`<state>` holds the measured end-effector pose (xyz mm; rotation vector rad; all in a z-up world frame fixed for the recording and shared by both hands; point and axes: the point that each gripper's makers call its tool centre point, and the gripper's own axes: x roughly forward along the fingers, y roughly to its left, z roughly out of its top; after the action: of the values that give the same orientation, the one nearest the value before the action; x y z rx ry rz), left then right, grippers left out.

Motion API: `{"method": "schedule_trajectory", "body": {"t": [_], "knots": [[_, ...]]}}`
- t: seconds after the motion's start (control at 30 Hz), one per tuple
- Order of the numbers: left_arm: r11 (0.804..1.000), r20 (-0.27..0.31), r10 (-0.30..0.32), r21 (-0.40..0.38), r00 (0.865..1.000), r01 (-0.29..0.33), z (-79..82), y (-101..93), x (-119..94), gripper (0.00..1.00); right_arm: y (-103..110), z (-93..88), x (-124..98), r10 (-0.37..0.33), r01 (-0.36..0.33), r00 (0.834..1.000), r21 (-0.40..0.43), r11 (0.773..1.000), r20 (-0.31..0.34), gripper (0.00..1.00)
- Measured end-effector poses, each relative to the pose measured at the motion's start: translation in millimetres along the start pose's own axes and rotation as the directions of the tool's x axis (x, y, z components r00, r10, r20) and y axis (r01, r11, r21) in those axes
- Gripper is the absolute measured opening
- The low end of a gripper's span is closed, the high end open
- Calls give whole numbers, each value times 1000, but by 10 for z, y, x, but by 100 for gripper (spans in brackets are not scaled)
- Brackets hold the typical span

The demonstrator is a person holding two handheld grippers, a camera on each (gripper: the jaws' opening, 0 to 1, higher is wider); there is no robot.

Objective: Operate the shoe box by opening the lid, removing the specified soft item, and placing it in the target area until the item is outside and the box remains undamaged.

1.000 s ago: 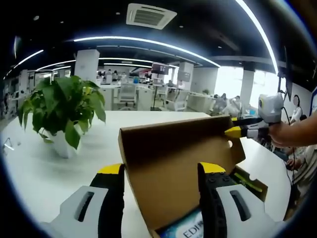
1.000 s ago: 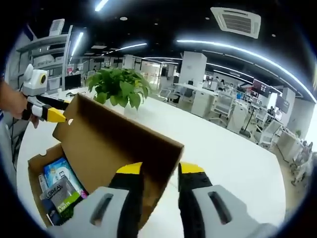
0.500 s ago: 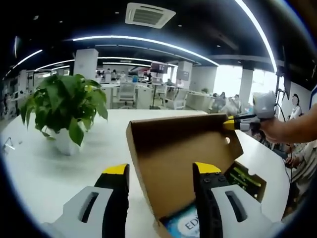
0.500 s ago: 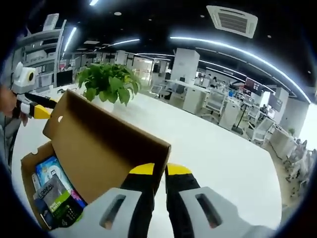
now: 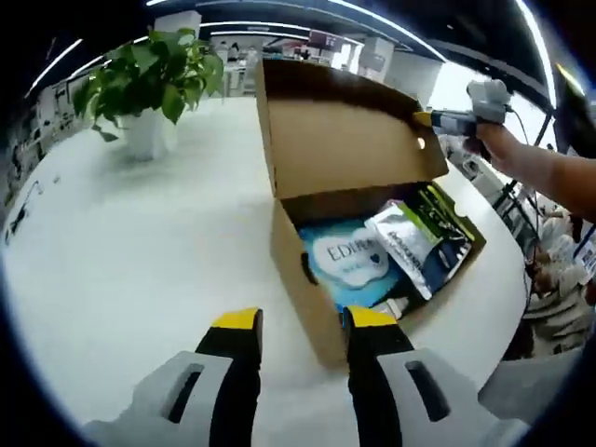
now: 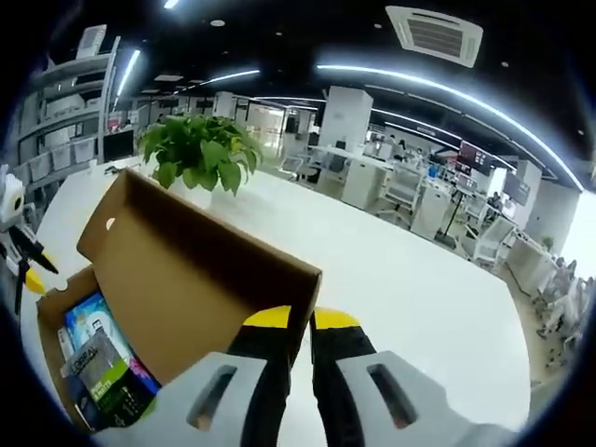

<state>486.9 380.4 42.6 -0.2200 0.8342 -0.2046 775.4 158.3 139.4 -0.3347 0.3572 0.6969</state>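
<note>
Fingers of my left gripper [image 5: 303, 321] stand apart and empty over the shoe box [image 5: 307, 289] on the desk [image 5: 121, 242], ready for the blue soft pack [image 5: 349, 263], while my right gripper [image 6: 291, 320] pinches the lid [image 6: 200, 279], propping it open.

A leafy potted plant [image 5: 149, 79] stands on the white table [image 5: 112, 242] at upper left; office desks and chairs [image 6: 410, 200] fill the background at right.
</note>
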Motion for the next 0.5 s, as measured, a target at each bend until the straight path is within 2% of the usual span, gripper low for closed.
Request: {"method": "schedule_trajectory", "body": {"t": [0.13, 0.2, 0.23, 0.27, 0.3, 0.5], "knots": [[1000, -56, -21, 9, 998, 22, -9, -83, 3, 20, -4, -5, 10, 1, -1, 1000, 0, 1000, -2, 4], [999, -88, -51, -10, 995, 50, -19, -152, 17, 9, -2, -11, 17, 1, -1, 1000, -2, 1000, -3, 4], [997, -106, -76, -13, 992, 75, -31, -208, 26, 8, -1, -12, 18, 0, 0, 1000, -1, 1000, -4, 4], [1000, -123, -7, 14, 992, 8, -46, -108, 28, 8, 0, -15, 23, 0, 0, 1000, 0, 1000, -4, 4], [999, -120, -25, 31, 992, 29, -32, -143, 47, 8, 3, -18, 24, 0, 0, 1000, 0, 1000, -6, 4], [999, -87, -36, 16, 996, 38, -54, -135, 15, 7, -4, -51, 60, -4, 4, 1000, 1, 1000, -13, 4]]}}
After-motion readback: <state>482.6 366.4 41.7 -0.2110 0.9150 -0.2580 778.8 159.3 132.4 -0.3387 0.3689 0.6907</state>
